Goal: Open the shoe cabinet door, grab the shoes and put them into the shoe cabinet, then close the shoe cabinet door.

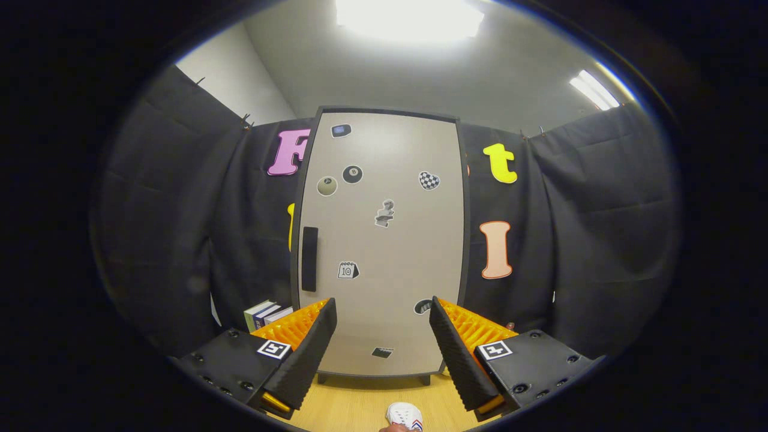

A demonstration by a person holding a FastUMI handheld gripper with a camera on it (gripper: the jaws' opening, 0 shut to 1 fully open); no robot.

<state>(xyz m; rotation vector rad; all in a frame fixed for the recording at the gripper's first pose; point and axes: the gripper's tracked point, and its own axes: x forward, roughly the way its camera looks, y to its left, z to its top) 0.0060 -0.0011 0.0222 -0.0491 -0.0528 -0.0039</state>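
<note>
Gripper (381,345) facing shoe cabinet door (384,240), jaws spread wide, holding nothing, likely readying for handle (309,258) at door's left edge. Door sitting shut. White shoe (405,415) lying on floor before door, awaiting pickup.

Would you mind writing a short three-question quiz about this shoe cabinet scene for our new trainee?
1. True or false: the shoe cabinet door is shut.
2. On which side of the door, as seen from the tool, does the dark handle sit? A) the left edge B) the right edge C) the middle
3. Fill in: the white shoe lies on the wooden ____, near the tool and short of the cabinet.

Key
1. True: it lies flush in its frame.
2. A.
3. Floor. The tool's fingers stand apart with nothing between them.
</note>
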